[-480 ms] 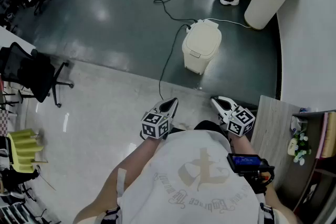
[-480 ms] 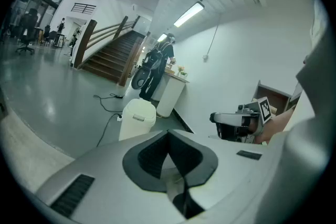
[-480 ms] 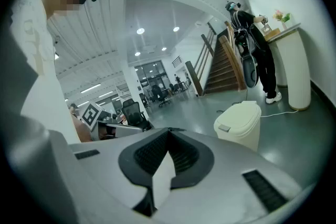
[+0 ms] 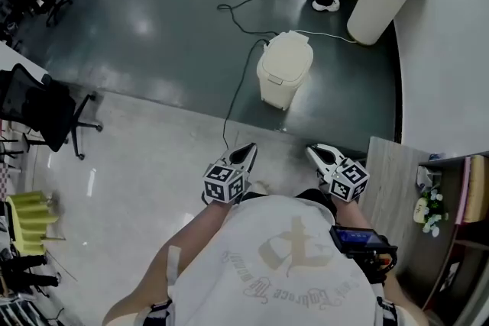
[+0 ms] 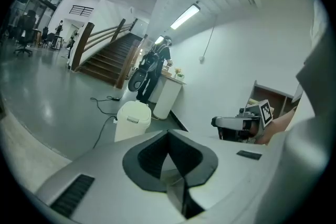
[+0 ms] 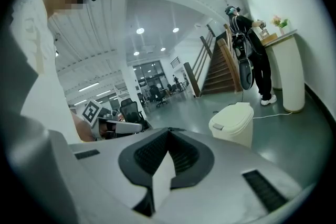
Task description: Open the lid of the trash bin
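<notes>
On dark floor (image 4: 153,27) ahead, shut trash bin (image 4: 284,69), cable (image 4: 235,95) alongside

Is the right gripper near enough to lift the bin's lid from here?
Probably not yet. The right gripper is held close to the person's body, while the trash bin stands apart on the dark floor ahead, lid shut. Only a floor cable lies between; stepping closer should do.

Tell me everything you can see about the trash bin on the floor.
The trash bin is cream and looks plastic, with a rounded lid, shut, and a small grey tab at the lid's front edge. It stands upright on the dark floor, near where paler flooring begins. A black cable runs along the floor beside it. Nothing is seen touching its lid.
</notes>
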A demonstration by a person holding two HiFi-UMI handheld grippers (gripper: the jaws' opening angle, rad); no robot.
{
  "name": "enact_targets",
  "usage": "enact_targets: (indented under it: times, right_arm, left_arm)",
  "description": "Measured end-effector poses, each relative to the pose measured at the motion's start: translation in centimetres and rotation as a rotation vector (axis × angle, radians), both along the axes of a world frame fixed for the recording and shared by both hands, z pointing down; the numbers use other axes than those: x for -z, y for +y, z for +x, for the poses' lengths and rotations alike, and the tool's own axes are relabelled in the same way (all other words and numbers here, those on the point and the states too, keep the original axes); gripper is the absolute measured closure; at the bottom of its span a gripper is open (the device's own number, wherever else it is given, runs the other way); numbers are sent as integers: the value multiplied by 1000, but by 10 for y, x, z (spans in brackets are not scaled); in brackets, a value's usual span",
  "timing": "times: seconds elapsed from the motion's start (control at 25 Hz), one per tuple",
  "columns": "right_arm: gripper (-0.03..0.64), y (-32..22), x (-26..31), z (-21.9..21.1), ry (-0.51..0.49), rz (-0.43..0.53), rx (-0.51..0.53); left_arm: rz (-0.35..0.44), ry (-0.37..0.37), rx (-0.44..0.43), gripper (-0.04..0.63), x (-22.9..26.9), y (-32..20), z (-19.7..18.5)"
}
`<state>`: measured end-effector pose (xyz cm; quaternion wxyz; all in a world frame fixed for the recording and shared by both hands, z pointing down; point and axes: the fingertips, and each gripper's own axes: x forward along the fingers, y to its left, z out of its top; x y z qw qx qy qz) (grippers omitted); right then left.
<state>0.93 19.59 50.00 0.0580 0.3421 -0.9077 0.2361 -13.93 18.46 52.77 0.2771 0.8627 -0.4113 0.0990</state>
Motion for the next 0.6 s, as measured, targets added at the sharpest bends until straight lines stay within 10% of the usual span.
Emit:
enact_targets:
  times: [0.6]
  right_arm:
    - [612,5,-2,-1,-1,-4,-16]
  left_arm:
    - [8,-7,57,581,3,18,-14]
